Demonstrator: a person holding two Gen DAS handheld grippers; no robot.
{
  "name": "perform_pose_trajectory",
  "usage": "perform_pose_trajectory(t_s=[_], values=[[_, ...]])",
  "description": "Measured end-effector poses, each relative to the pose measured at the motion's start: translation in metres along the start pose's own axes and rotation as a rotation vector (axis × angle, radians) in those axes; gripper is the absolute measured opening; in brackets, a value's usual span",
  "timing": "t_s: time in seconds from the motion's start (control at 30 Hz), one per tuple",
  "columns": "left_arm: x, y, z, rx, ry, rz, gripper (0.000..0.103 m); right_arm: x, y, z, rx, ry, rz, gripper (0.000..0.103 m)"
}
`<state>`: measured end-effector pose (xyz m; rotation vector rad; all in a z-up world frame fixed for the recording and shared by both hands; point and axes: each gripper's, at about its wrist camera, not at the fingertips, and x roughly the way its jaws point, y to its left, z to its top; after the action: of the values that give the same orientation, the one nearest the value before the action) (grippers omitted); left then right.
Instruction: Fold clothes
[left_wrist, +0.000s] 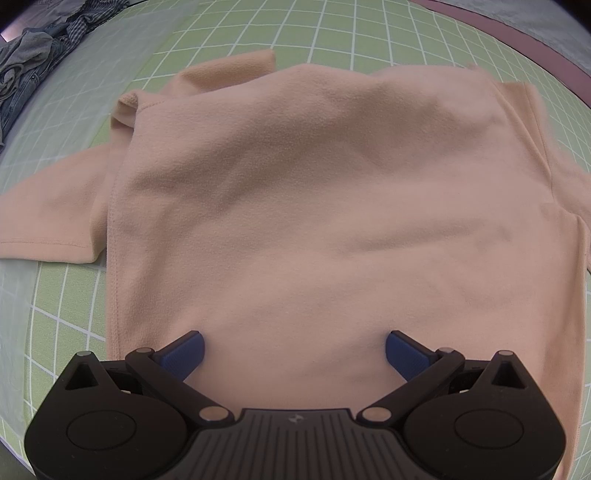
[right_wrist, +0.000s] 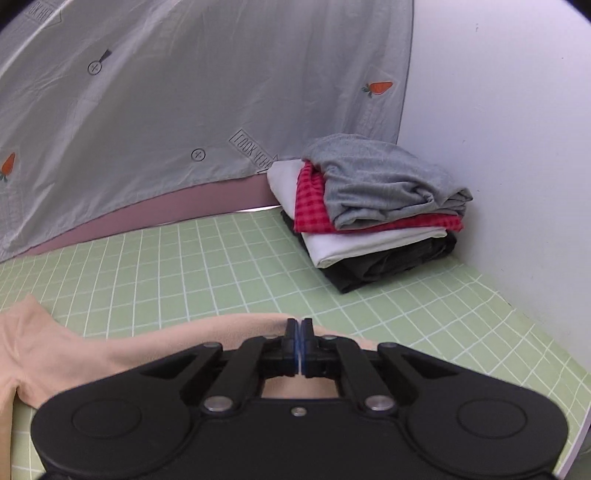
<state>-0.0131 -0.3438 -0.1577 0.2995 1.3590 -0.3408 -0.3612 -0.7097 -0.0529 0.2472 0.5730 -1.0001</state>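
Garment: a peach fleece top (left_wrist: 314, 206) lies spread flat on the green gridded cutting mat (left_wrist: 66, 295), one sleeve folded across it.
Left gripper (left_wrist: 294, 349): blue pads spread wide, empty, hovering over the top's near hem; the body of the top runs straight ahead of it.
Right gripper (right_wrist: 300, 341): pads pressed together at the top's edge; whether fleece is pinched between them I cannot tell.
Stack: folded grey, red checked, white and black clothes (right_wrist: 376, 218) sit well beyond the top.
Pile: unfolded denim and checked clothes (left_wrist: 33, 55) lie far left of the top.

Ahead of my right claw I see a white wall (right_wrist: 498, 110), a grey carrot-print curtain (right_wrist: 184, 92) and the green gridded table (right_wrist: 221, 266).
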Motion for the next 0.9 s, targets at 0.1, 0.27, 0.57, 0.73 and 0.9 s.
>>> perform_pose_trajectory(t_s=[0.1, 0.27, 0.57, 0.73, 0.9], values=[[-0.004, -0.001, -0.005, 0.001, -0.003, 0.000, 0.103, 0.025, -0.006, -0.013, -0.046, 0.076, -0.060, 0.001], [0.000, 0.000, -0.018, 0.000, -0.006, 0.000, 0.103, 0.051, -0.001, -0.040, -0.076, 0.206, -0.191, 0.025], [-0.003, -0.004, -0.040, -0.001, -0.007, -0.002, 0.103, 0.050, 0.062, -0.060, -0.046, 0.257, 0.011, 0.048], [-0.014, 0.015, -0.045, -0.027, -0.021, -0.049, 0.103, 0.053, 0.087, -0.065, -0.040, 0.301, 0.025, 0.049], [-0.066, 0.060, -0.033, -0.137, -0.149, -0.106, 0.103, 0.049, 0.101, -0.053, -0.047, 0.290, 0.075, 0.062]])
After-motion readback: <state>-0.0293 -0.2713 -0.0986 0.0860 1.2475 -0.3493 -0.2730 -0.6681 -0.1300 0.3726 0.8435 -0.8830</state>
